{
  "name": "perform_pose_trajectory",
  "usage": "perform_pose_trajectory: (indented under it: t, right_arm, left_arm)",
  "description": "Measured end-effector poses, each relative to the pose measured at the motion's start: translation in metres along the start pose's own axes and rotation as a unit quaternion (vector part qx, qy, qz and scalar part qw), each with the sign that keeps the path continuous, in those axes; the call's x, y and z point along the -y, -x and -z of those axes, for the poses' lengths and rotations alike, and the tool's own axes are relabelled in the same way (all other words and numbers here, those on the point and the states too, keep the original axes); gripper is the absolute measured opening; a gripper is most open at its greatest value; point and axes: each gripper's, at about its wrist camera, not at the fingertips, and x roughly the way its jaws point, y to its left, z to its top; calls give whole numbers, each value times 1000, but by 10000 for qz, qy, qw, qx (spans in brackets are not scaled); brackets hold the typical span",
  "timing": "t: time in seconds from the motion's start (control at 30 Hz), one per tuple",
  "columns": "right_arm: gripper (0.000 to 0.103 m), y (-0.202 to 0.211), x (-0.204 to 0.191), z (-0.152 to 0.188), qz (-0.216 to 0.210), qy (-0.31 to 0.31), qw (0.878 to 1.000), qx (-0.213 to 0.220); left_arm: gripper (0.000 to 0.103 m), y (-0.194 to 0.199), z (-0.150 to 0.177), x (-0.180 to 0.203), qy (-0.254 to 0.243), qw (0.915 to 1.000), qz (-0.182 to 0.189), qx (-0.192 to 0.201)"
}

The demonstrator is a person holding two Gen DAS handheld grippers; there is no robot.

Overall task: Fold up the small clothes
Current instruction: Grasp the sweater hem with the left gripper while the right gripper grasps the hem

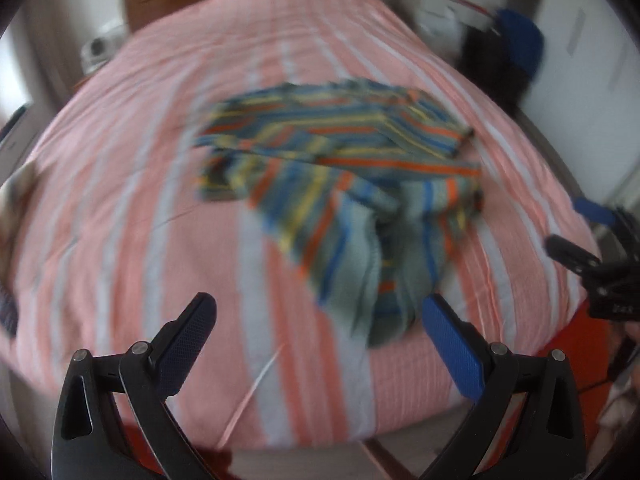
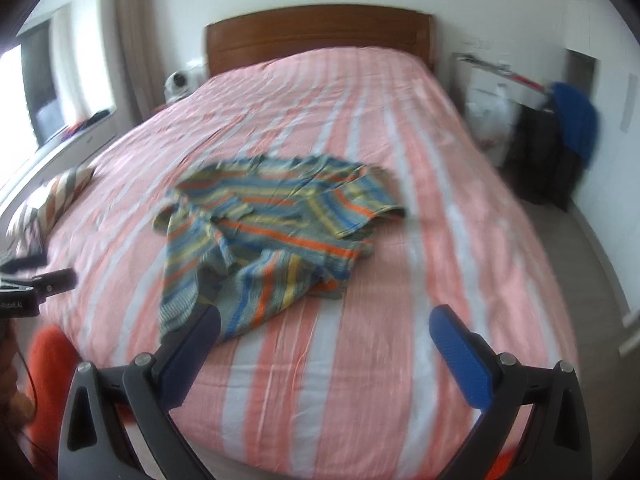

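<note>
A small striped shirt (image 1: 344, 176) in blue, orange, yellow and grey lies crumpled on the pink-and-white striped bed (image 1: 120, 200). It also shows in the right wrist view (image 2: 272, 232), in the middle of the bed (image 2: 440, 240). My left gripper (image 1: 320, 320) is open and empty, held above the bed's near edge, just short of the shirt's lower end. My right gripper (image 2: 326, 328) is open and empty, above the near edge, its left finger over the shirt's near corner. The right gripper shows at the right edge of the left wrist view (image 1: 600, 248). The left gripper shows at the left edge of the right wrist view (image 2: 36, 284).
A wooden headboard (image 2: 320, 32) stands at the far end. A striped cushion (image 2: 60, 196) lies at the bed's left edge. A dark bag with a blue cloth (image 2: 568, 140) stands on the floor to the right. Something orange (image 2: 48, 360) is below the near left corner.
</note>
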Motion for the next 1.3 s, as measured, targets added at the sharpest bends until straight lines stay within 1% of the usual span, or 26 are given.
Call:
perform_pose_trajectory:
  t: [0.07, 0.13, 0.17, 0.2, 0.27, 0.3, 0.33, 0.37, 0.4, 0.43, 0.53, 0.63, 0.7, 0.77, 0.8, 0.83, 0.87, 0.93, 0.97, 1.0, 1.07, 1.1, 1.17, 1.23, 1.27, 1.3]
  right_arm:
    - [102, -36, 1, -4, -115, 283, 9991, -298]
    - [100, -60, 3, -14, -439, 472, 9975, -289]
    - [99, -74, 4, -22, -701, 574, 9955, -285]
    - [97, -86, 2, -29, -836, 682, 9937, -319]
    - [91, -113, -3, -45, -1170, 930, 9876, -485]
    - [89, -127, -7, -49, -1399, 1004, 9824, -721]
    - [71, -146, -11, -52, -1769, 998, 9732, -1077]
    - [54, -154, -13, -54, -1981, 937, 9677, -1243]
    - [15, -160, -15, -52, -2132, 897, 9628, -1399]
    - [9, -156, -18, -49, -2121, 958, 9626, -1387]
    - [9, -107, -13, -28, -2397, 1194, 9583, -997]
    - [9, -54, 3, 5, -2417, 1435, 9567, -753]
    - [10, -31, 15, 37, -1966, 1621, 9641, -742]
    - [11, -30, 24, 65, -1660, 1566, 9689, -959]
    - [15, -31, 31, 78, -1536, 1474, 9709, -1100]
    - [23, -34, 39, 94, -1360, 1309, 9731, -1323]
    - [27, -34, 45, 101, -1285, 1194, 9742, -1417]
    - [43, -25, 57, 113, -1245, 805, 9786, -1425]
    - [47, -17, 64, 116, -1331, 488, 9809, -1330]
    - [55, -11, 67, 115, -1437, 237, 9816, -1238]
    - [60, -4, 73, 112, -1802, -336, 9777, -1023]
    - [61, -7, 75, 111, -2035, -672, 9719, -978]
    - [61, -25, 71, 113, -2240, -1116, 9616, -1131]
    - [61, -49, 60, 119, -2207, -1177, 9580, -1403]
    - [60, -59, 53, 125, -2282, -1091, 9545, -1580]
    - [44, -68, 45, 129, -2398, -991, 9506, -1703]
  left_arm:
    - [103, -36, -17, 15, -383, 9992, -24, -99]
    - [97, -74, -30, 24, -713, 9969, -258, -201]
    - [78, -89, -34, 26, -781, 9959, -347, -309]
    - [48, -107, -37, 26, -777, 9950, -376, -498]
    - [20, -116, -37, 22, -612, 9963, -81, -604]
    - [6, -111, -35, 20, -488, 9977, 55, -461]
    - [5, -103, -33, 15, -373, 9983, 126, -431]
    - [4, -94, -29, 8, -237, 9988, 194, -375]
    - [4, -75, -21, -2, -58, 9992, 288, -287]
    - [4, -60, -12, -12, 61, 9992, 333, -188]
    - [4, 1, 30, -48, 423, 9981, 453, 56]
    - [5, 29, 76, -72, 803, 9953, 488, -238]
    - [7, 30, 103, -78, 772, 9955, 228, -500]
    - [8, 27, 123, -79, 610, 9952, -155, -747]
    - [13, 28, 133, -82, 619, 9942, -189, -861]
    - [14, 29, 137, -84, 679, 9936, -171, -881]
    - [19, 36, 140, -90, 798, 9933, -114, -826]
    - [45, 49, 139, -100, 1017, 9932, -7, -568]
    - [66, 55, 137, -105, 1124, 9929, 3, -379]
    - [78, 64, 134, -111, 1278, 9918, -32, -90]
    - [80, 61, 125, -117, 1378, 9904, -91, 78]
    - [80, 52, 120, -118, 1354, 9906, -211, -32]
    - [77, 22, 114, -116, 1229, 9909, -457, -317]
    - [58, -4, 115, -113, 992, 9902, -609, -770]
    - [22, -14, 117, -112, 920, 9896, -555, -956]
    - [5, -20, 118, -110, 906, 9895, -397, -1057]
